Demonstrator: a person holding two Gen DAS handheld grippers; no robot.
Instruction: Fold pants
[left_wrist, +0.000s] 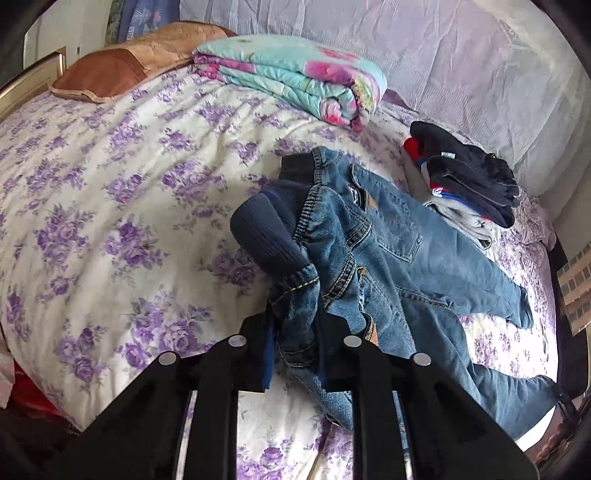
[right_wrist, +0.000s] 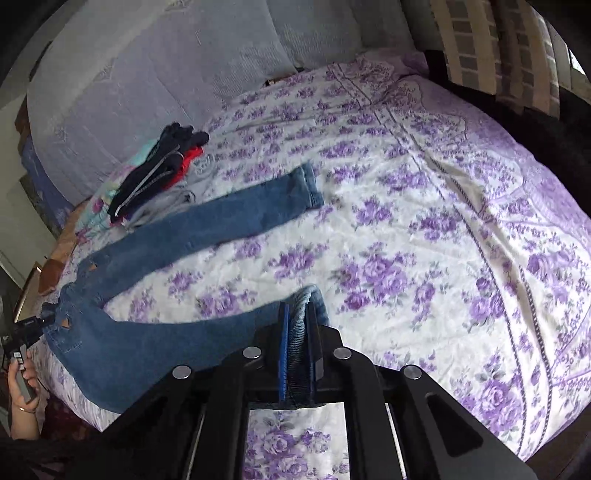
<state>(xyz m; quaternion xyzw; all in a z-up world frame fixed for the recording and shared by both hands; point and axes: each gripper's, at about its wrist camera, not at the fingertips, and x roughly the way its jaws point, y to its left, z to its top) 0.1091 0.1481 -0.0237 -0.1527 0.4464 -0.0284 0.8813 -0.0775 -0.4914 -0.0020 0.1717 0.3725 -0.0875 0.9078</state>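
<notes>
Left claw (left_wrist: 295, 354) clamped on the bunched waistband of the jeans (left_wrist: 399, 236), spread across the flowered bed (left_wrist: 110, 184). Further right, a stack of folded clothes (left_wrist: 465, 181). Right claw (right_wrist: 297, 347) pinched shut on a leg cuff.

The left gripper (left_wrist: 295, 354) sits at the bottom centre of its own view, jaws clamped on bunched denim. The right gripper (right_wrist: 299, 354), low centre in its view, is likewise pinched tight on folded fabric. At the lower left edge of the right view, a hand (right_wrist: 22, 380) grips what is probably the left gripper's handle.
</notes>
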